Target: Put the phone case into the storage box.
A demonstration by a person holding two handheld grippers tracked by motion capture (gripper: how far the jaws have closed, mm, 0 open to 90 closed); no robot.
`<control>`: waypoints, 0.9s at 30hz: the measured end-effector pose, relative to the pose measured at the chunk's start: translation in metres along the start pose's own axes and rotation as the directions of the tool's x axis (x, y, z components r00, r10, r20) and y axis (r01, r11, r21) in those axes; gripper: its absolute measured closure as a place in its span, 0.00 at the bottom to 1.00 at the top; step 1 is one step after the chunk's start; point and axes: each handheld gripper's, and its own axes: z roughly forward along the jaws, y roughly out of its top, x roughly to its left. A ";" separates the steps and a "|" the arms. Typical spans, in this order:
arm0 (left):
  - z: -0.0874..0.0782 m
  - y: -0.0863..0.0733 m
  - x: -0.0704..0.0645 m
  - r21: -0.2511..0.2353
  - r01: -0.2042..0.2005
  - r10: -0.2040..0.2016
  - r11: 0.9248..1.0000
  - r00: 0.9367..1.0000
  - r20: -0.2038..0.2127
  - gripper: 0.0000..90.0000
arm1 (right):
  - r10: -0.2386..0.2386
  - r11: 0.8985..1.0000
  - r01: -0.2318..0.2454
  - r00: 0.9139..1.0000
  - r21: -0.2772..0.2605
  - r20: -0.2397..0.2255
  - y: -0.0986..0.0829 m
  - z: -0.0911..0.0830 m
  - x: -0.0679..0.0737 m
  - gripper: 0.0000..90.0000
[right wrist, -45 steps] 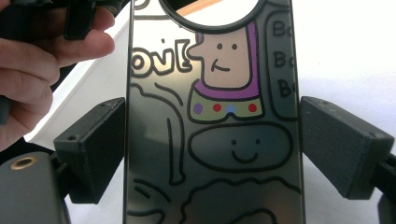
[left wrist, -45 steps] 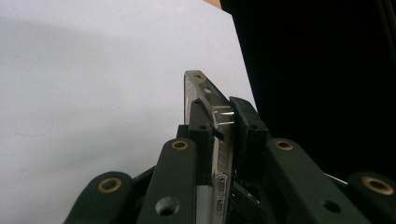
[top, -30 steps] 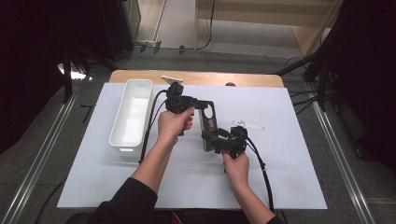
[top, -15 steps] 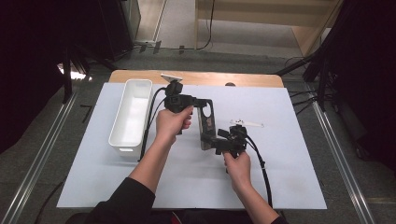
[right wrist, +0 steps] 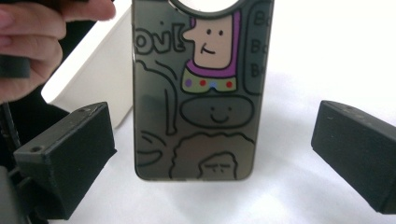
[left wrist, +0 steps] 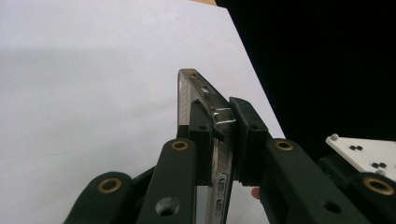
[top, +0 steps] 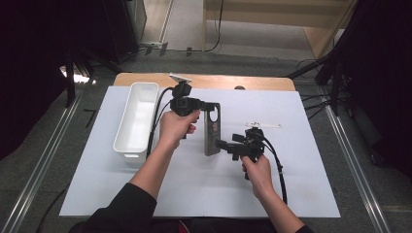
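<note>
I had the phone case (top: 212, 128) clamped at its upper end in my left gripper (top: 210, 106); from the left gripper view the two black pads were pressed flat on either face of the case (left wrist: 205, 121), closed tight on it, with its thin edge turned toward the camera. The case stood on edge above the white table cover (top: 291, 184), long side running away from me, near the middle of the table.

My right gripper (top: 224, 144) sat at the lower end of the case. In the right gripper view its jaws stood wide apart, one pad far to each side of the case (right wrist: 201, 116), neither one touching it. The printed face of the case, grey with cartoon figures and a purple-collared head, faced straight into that camera, its bottom edge hanging just above the white surface. So I held nothing on that side.

The white bin (top: 137, 119) lay to the left of my left hand (top: 176, 127), long and narrow, near the gripper but apart from the case. As far as I could see from the high view, its inside showed only white walls and floor. A small pale strip-like thing (top: 264, 125) lay on the cover beyond my right gripper; I could not tell what it was.
</note>
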 end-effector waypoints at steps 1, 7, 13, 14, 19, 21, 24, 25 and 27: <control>-0.001 0.000 -0.001 -0.001 -0.005 0.005 1.000 1.000 0.002 0.89 | -0.004 1.000 0.004 1.000 0.004 0.001 0.000 0.000 -0.001 0.00; -0.006 -0.001 -0.004 0.011 -0.046 0.046 0.999 0.999 0.000 0.89 | -0.032 0.999 0.032 0.999 0.028 -0.002 0.003 -0.004 0.001 0.00; -0.012 -0.002 -0.006 0.024 -0.083 0.082 0.996 0.997 0.014 0.89 | -0.049 0.998 0.049 0.999 0.040 -0.018 0.008 -0.008 0.003 0.00; -0.013 -0.002 -0.007 0.032 -0.090 0.090 0.995 0.996 0.015 0.89 | -0.052 0.998 0.052 0.999 0.041 -0.018 0.008 -0.009 0.003 0.00; -0.016 -0.003 -0.008 0.037 -0.120 0.119 0.992 0.992 0.032 0.89 | -0.059 0.997 0.060 0.998 0.048 -0.029 0.011 -0.011 0.003 0.00; -0.018 -0.004 -0.009 0.040 -0.136 0.134 0.990 0.990 0.034 0.89 | -0.053 0.997 0.055 0.998 0.046 -0.044 0.011 -0.012 0.001 0.00; -0.020 -0.007 -0.010 0.041 -0.158 0.156 0.987 0.987 0.045 0.89 | -0.051 0.998 0.054 0.996 0.042 -0.067 0.012 -0.015 -0.001 0.00; -0.021 -0.007 -0.011 0.037 -0.165 0.163 0.986 0.985 0.051 0.89 | -0.051 0.998 0.054 0.997 0.044 -0.065 0.012 -0.016 -0.001 0.00; -0.022 -0.009 -0.011 0.039 -0.171 0.169 0.984 0.984 0.056 0.89 | -0.057 0.997 0.060 0.996 0.043 -0.068 0.013 -0.017 -0.002 0.00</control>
